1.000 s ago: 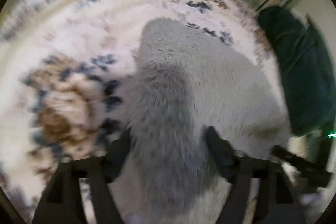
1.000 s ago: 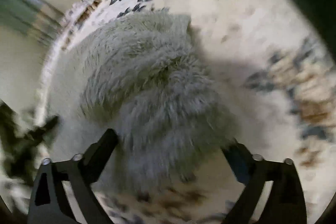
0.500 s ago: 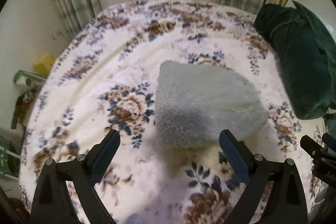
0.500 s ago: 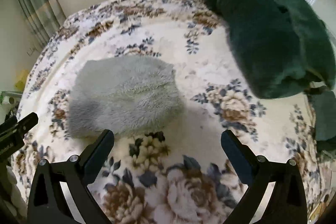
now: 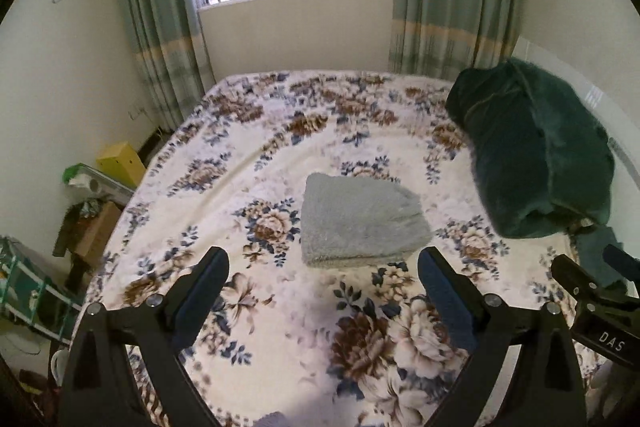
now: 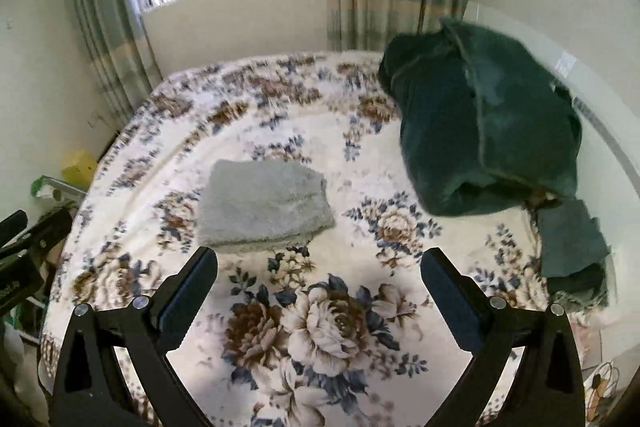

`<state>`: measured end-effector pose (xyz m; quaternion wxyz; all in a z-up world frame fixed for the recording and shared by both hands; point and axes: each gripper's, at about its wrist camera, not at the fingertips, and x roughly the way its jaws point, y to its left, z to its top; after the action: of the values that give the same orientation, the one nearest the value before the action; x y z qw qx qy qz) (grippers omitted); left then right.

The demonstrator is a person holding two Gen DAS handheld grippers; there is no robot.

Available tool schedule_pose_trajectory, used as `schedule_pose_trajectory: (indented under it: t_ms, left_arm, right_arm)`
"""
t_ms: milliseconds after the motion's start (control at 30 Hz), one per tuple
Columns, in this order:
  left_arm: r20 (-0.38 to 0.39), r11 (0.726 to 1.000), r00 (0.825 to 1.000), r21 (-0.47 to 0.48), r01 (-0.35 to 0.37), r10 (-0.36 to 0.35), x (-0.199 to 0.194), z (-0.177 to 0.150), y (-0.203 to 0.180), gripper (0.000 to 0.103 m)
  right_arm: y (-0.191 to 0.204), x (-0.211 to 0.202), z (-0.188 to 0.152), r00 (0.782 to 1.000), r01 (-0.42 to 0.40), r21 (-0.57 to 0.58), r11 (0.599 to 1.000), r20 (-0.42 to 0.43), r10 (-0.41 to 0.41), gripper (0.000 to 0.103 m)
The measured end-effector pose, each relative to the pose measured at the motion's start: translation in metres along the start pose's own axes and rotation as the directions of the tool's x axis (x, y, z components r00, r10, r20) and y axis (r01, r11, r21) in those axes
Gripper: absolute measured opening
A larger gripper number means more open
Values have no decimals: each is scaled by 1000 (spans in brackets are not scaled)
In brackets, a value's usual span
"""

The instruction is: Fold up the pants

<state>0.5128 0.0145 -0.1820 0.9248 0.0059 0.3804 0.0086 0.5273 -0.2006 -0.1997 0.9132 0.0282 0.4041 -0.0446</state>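
Lying in a compact, squared-off stack on the floral bedspread (image 5: 360,131), the grey fleece pants (image 5: 360,223) appear fully folded, while the left gripper (image 5: 322,267) and right gripper (image 6: 318,265) hover above it, both spread wide and holding nothing.

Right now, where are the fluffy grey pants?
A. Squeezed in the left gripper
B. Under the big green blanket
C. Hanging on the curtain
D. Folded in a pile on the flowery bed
D: the grey pants lie folded on the flowery bedspread, apart from the green blanket, while the left gripper and right gripper are both open and hold nothing.
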Motion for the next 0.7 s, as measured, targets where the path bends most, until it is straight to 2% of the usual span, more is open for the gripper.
schedule_pose_trajectory:
  t_ms: [233,267,333,500,700]
  left_arm:
    - [57,1000,998,-28,-1,2,-101,-17,-5,97]
    - [62,999,998,-32,2,0,-113,-20,-6,103]
    - [77,999,997,-38,4,-1,-135,-26,-8,103]
    - [99,998,995,-68,-5,11,-171,-36,-5,103]
    - [122,999,992,-54,-9,15,-197,-45,-1,103]
  right_arm:
    - [-10,-133,-15,995,-21,-46,999,101,25,103]
    - [-10,-146,-18,994,-23,-51,998,108,29,103]
    - [-12,-178,-25,991,-28,-61,998,127,35,103]
    - [-13,-241,-37,985,-27,-78,997,168,39,103]
    - [-10,-285,-47,982,-16,-88,996,186,33,103]
